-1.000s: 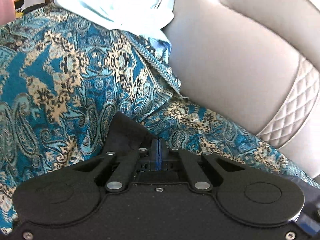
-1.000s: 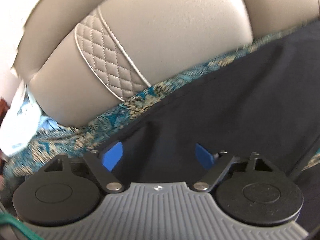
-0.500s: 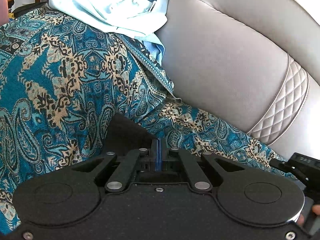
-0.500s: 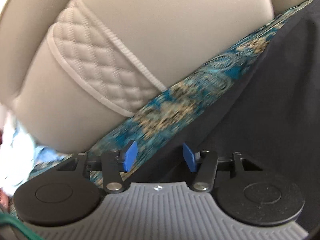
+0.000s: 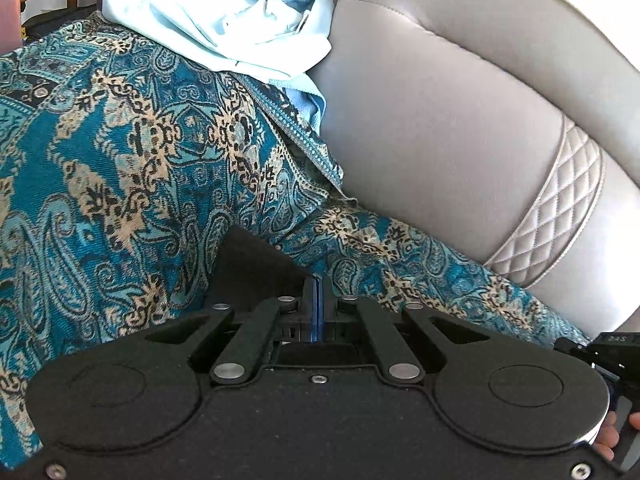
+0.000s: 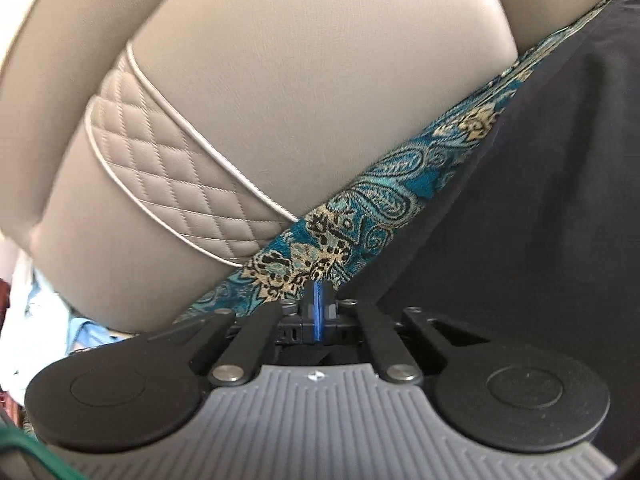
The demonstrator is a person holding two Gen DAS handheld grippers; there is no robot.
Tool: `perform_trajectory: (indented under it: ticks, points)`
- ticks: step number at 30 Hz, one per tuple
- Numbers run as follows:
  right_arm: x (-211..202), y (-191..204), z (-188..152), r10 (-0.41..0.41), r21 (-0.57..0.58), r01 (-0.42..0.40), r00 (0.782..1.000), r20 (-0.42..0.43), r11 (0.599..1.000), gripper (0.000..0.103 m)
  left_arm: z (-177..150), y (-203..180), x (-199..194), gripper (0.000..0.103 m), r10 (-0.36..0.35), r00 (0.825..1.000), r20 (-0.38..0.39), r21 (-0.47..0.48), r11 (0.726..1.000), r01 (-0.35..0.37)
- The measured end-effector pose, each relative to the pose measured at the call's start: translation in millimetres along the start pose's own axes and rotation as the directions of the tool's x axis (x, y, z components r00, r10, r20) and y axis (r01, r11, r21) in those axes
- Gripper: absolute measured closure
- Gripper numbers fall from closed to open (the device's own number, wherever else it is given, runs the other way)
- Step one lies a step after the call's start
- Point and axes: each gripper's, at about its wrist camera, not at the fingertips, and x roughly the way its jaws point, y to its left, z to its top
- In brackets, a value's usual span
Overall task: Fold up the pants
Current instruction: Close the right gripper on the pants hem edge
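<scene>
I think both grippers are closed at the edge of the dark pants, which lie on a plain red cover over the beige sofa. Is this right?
Not quite. The cover is not plain red: it is teal with a tan paisley pattern, as the left wrist view shows. The rest holds: the left gripper and the right gripper are closed at the dark pants, on the beige sofa.

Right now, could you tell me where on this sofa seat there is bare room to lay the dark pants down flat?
The widest free patch is the patterned throw, between the pale blue clothes heaped at its far end and the sofa back. The strip of throw along the sofa back in the right view is narrow. The near edge is crowded by the dark pants and both grippers.
</scene>
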Motion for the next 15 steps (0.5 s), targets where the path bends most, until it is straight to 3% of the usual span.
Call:
perform_trajectory:
  ticks: [6,8,9,10,12,15]
  points:
    - [-39.3,-9.5,1.0,0.085,0.003,-0.085,0.996,0.015,0.996,0.098,-3.8,2.5,-26.5,0.102,-0.024,1.000,0.012,0.017,1.000,0.024]
    - [-45.4,-15.6,-0.5,0.104,0.038,-0.103,0.995,-0.014,0.994,0.087,-3.9,2.8,-34.0,0.102,-0.031,0.999,0.016,0.022,0.999,0.030]
    - [-45.6,-20.7,-1.1,0.120,0.080,-0.116,0.992,-0.045,0.990,0.073,-3.6,2.4,-36.7,0.102,-0.032,0.999,0.018,0.024,0.999,0.031]
    - [-43.9,-26.3,-2.3,0.141,0.124,-0.131,0.987,-0.076,0.984,0.045,-3.1,1.9,-39.3,0.102,-0.031,0.999,0.021,0.026,0.999,0.031]
    - [-38.6,-35.2,-6.7,0.158,0.192,-0.136,0.982,-0.106,0.972,0.036,-2.2,2.0,-42.8,0.102,-0.030,0.999,0.023,0.025,0.999,0.030]
    - [-31.9,-41.2,-12.9,0.107,0.203,-0.086,0.990,-0.093,0.975,0.036,-1.0,3.4,-44.7,0.102,-0.033,0.999,0.017,0.023,0.999,0.033]
